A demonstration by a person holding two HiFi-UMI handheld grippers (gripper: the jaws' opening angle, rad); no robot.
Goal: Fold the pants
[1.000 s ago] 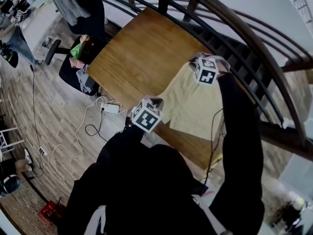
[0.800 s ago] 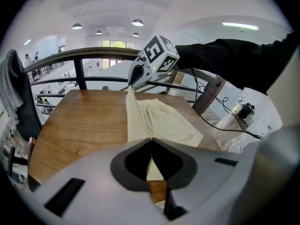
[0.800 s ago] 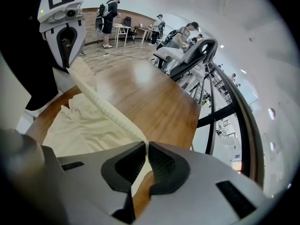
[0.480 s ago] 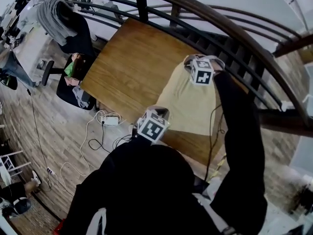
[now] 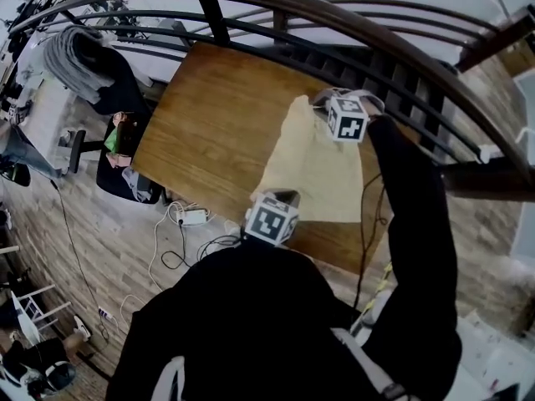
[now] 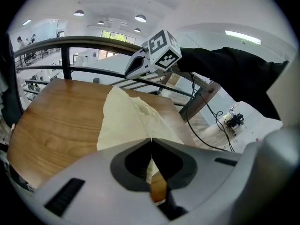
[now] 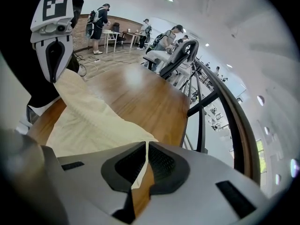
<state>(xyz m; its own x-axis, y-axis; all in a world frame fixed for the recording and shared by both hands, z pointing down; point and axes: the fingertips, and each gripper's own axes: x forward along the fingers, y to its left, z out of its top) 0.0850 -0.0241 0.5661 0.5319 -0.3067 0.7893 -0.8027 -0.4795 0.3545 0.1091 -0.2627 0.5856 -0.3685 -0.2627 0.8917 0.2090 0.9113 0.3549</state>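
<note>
Pants (image 5: pixel 313 170) are lying on the wooden table (image 5: pixel 209 132), and the left gripper (image 5: pixel 278 197) and right gripper (image 5: pixel 324 100) are each pinching one edge tight between closed jaws

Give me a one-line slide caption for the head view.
Left gripper and right gripper each pinch one end of the cream pants along an edge, the fabric draped over the wooden table.

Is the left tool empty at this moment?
No, the left tool is shut on an edge of the cream pants, which run from its jaws out over the table.
</note>
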